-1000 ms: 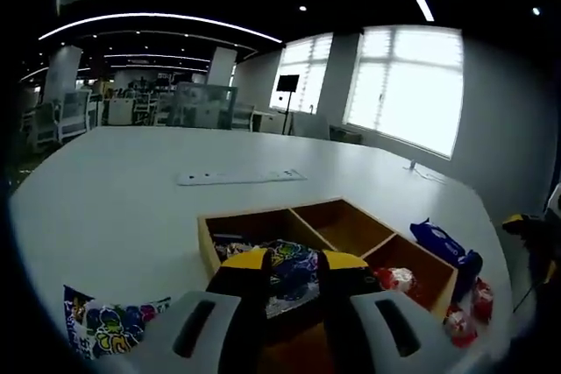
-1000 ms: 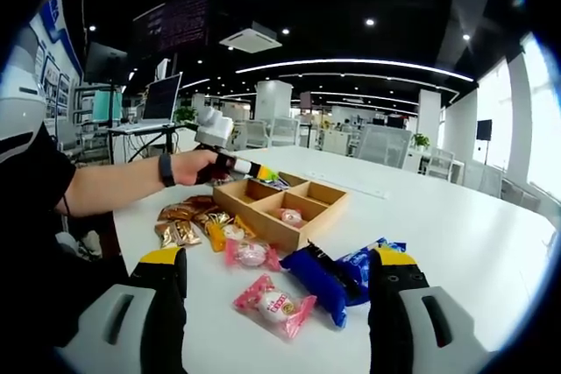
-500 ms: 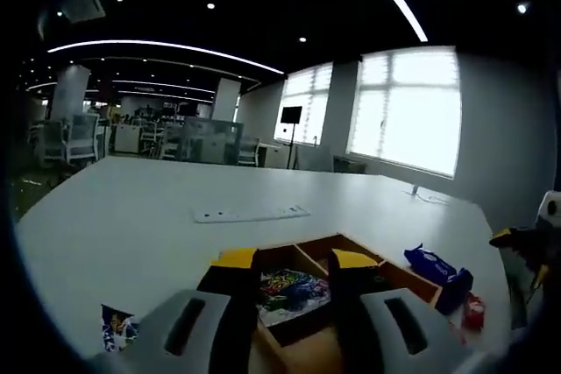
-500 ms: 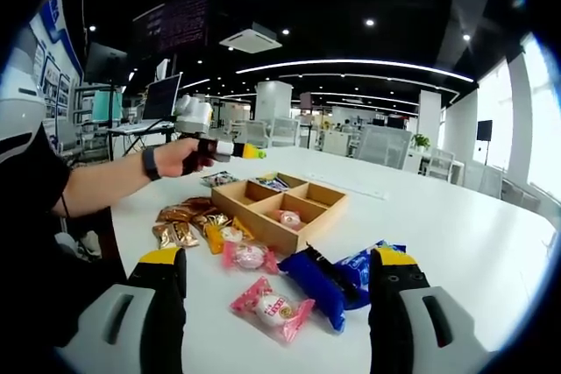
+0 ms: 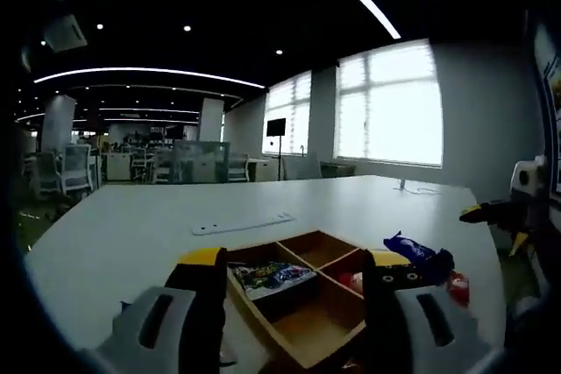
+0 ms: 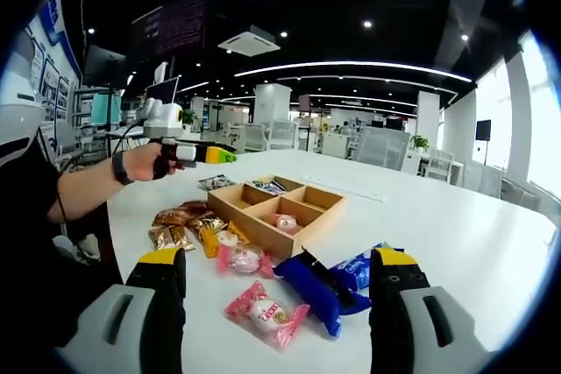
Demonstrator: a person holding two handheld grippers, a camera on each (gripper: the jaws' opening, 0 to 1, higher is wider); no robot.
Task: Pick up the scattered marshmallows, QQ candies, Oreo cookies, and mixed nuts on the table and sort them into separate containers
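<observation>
In the left gripper view, my left gripper (image 5: 294,273) stands with its fingers (image 5: 203,291) spread wide and nothing between them, raised over the near edge of the wooden tray (image 5: 308,332). The tray's nearest corner is cut off at the bottom of the view. Its compartment at 10 o'clock holds colourful candy packets (image 5: 266,275); the print is too small to read. A red-and-white sweet (image 5: 354,281) sits in the compartment at 2 o'clock, partly hidden behind my right-hand finger. Beyond the tray at 3 o'clock lie blue Oreo packs (image 5: 412,253) on the white desk (image 5: 131,221), with a pink wrapped piece (image 5: 458,285) just beside them. My right gripper (image 5: 507,209) comes in at the far right edge, blurred.

In the right gripper view, my right gripper (image 6: 276,291) is also wide open and empty, hovering above the desk (image 6: 456,243). Between its fingers (image 6: 163,291) lie a pink marshmallow pack (image 6: 266,313) and two Oreo packs (image 6: 329,279). At 11 o'clock are gold-brown nut packets (image 6: 186,223) next to the tray (image 6: 276,214), which appears whole here. My left gripper (image 6: 188,152) is held in my hand (image 6: 142,161) above the desk, apart from the tray; whether it is open I cannot tell from here.
</observation>
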